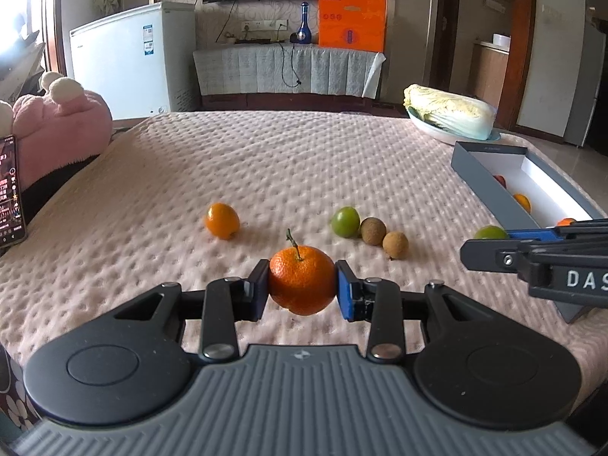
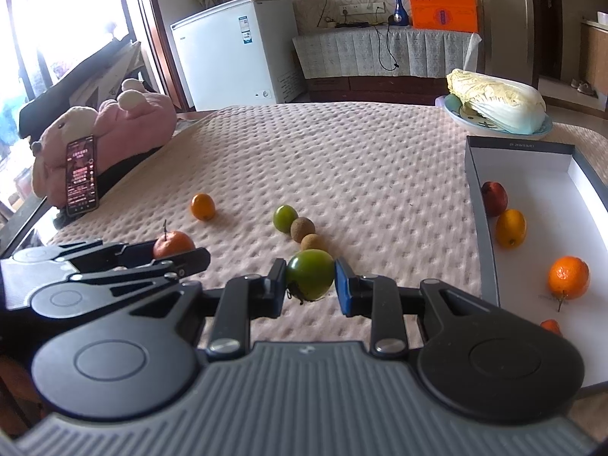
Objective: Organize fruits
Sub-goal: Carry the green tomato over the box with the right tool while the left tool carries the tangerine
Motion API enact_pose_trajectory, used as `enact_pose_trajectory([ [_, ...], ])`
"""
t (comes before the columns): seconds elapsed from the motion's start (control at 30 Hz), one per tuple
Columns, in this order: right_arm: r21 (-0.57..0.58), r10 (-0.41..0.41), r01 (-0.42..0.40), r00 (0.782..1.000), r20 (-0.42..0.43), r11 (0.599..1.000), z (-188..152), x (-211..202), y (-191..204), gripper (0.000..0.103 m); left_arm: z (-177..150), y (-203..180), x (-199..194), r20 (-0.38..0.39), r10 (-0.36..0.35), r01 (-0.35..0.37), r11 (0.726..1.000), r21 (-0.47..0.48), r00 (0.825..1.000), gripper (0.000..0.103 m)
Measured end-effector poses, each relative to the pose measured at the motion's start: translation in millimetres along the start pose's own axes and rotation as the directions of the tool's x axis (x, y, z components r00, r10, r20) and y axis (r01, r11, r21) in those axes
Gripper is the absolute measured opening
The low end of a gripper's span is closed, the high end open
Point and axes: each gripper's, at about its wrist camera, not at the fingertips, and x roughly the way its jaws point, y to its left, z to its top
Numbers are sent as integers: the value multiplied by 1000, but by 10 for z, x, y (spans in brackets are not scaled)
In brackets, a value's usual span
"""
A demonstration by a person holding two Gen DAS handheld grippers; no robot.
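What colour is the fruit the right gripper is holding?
Green; the fruit sits between the right gripper's pads, clearest in the right wrist view.

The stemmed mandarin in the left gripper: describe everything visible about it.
The round orange mandarin with a dry green stem has dimpled, glossy peel and sits upright, stem pointing up. The left gripper is shut on it, its blue-padded fingers pressing its two sides at mid-height. It is over the pink quilted cloth; whether its underside rests on the cloth or hangs just above cannot be told. No other fruit touches it.
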Motion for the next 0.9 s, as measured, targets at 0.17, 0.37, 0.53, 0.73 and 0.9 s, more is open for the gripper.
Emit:
enact_pose_trajectory([
  [0.17, -9, 6, -6, 1000, 0, 1000, -3, -14, -1, 30, -4, -23, 2, 3, -4, 4, 1000, 13, 1000, 42],
  [0.37, 5, 10, -11, 1000, 23, 1000, 11, -67, -48, 30, 18, -59, -3, 5, -11, 11, 1000, 4, 1000, 42],
  [0.53, 19, 11, -11, 999, 44, 1000, 23, -130, -123, 30, 39, -151, -19, 15, -32, 32, 999, 9, 999, 42],
  [0.73, 50, -2, -1, 997, 73, 999, 25, -241, -266, 30, 43, -263, 20, 11, -39, 39, 999, 21, 999, 42],
  [0.9, 84, -18, 10, 995, 96, 996, 31, -322, -415, 30, 35, -334, 46, 7, -50, 50, 998, 30, 999, 42],
])
